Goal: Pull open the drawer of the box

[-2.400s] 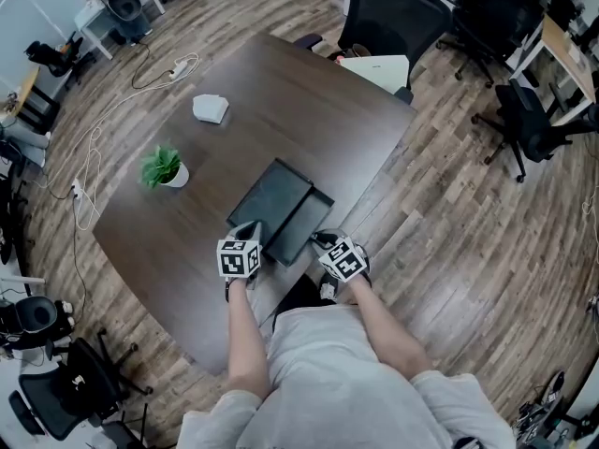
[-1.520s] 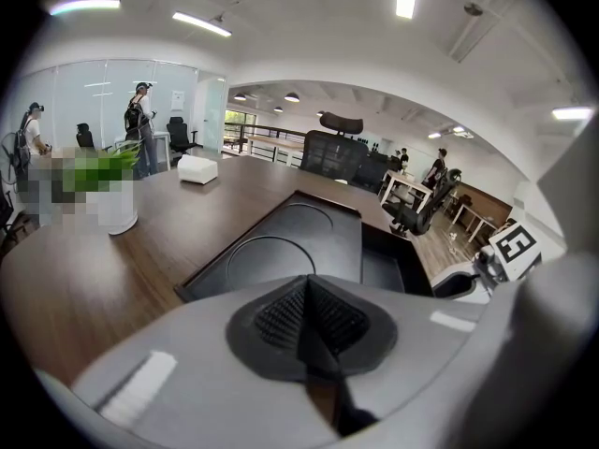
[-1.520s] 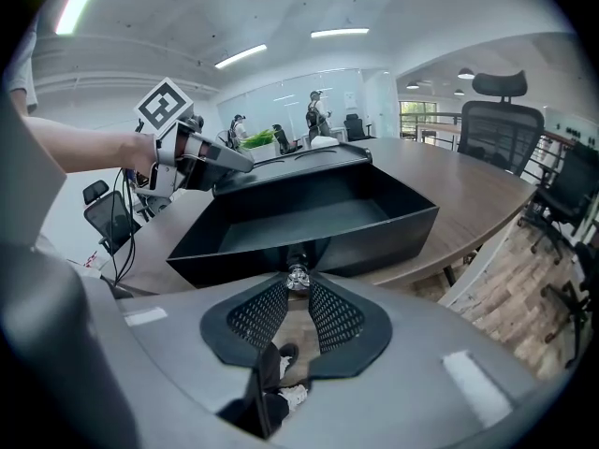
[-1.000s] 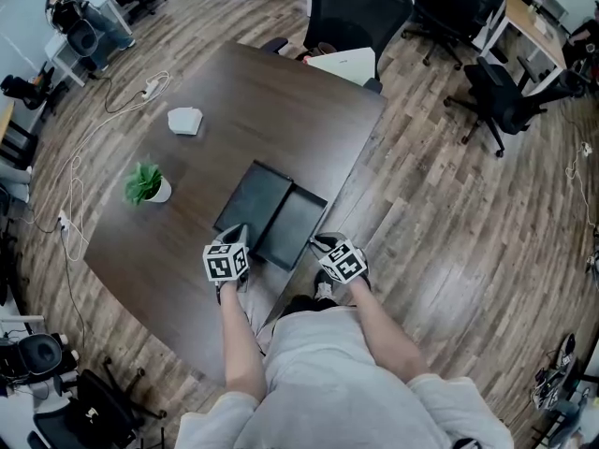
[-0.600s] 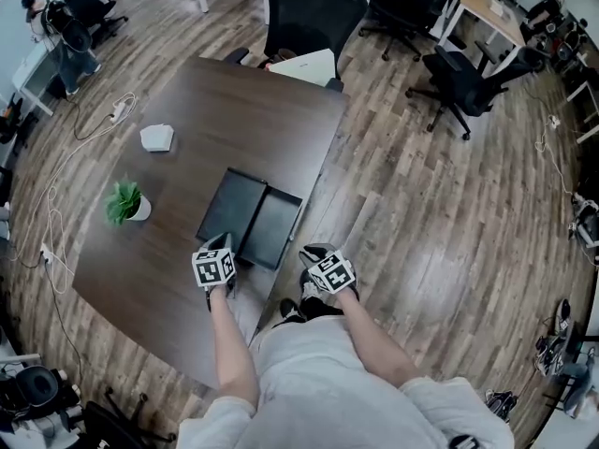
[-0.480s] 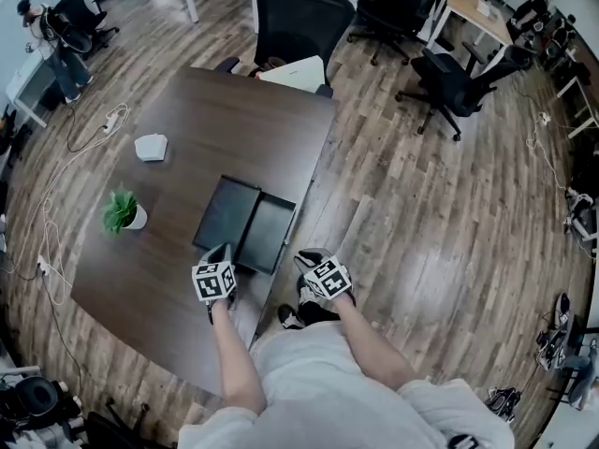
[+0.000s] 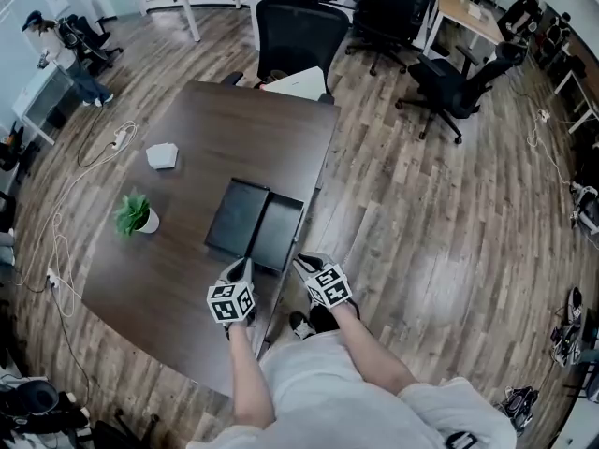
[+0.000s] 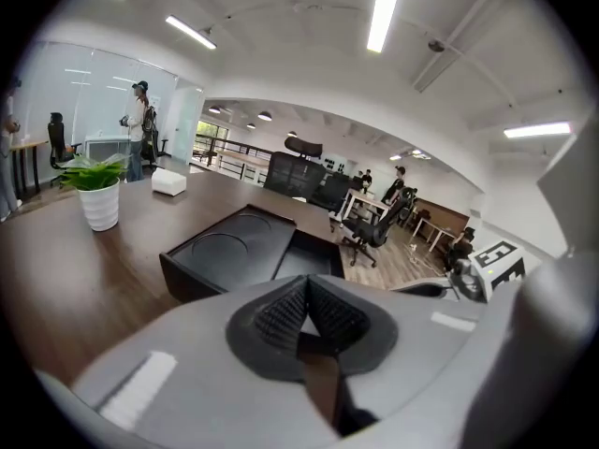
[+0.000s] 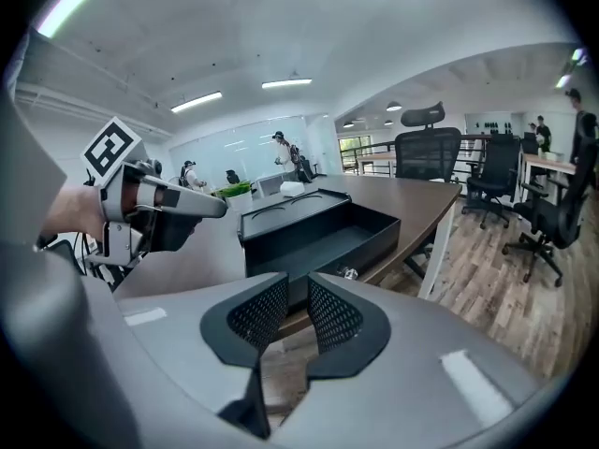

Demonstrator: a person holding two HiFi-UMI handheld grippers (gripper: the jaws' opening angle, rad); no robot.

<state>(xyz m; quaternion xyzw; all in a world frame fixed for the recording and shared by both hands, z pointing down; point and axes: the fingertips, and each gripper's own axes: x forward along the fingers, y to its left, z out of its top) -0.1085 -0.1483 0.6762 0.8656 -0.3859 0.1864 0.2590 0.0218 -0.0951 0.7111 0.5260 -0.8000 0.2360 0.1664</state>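
A flat black box [image 7: 237,215] lies on the dark wooden table [image 7: 215,138], near its right edge. Its drawer [image 7: 279,236] stands pulled out to the right, showing a bare black inside [image 9: 323,239] and a small knob [image 9: 348,272] on its front. My left gripper [image 7: 241,269] hangs just short of the box's near side, its pads [image 8: 281,311] pressed together on nothing. My right gripper [image 7: 301,262] hovers off the table edge by the drawer's near corner, a narrow gap between its pads [image 9: 257,311] and nothing in it.
A small potted plant [image 7: 136,215] and a white object [image 7: 163,155] sit on the table's left half. Office chairs [image 7: 299,26] stand at the far end, with a white item [image 7: 298,82] on the table edge there. Cables [image 7: 84,171] trail over the wood floor at the left.
The head view has swung and shifted. Both grippers have drawn back a little from the box. The drawer stays pulled out as before.
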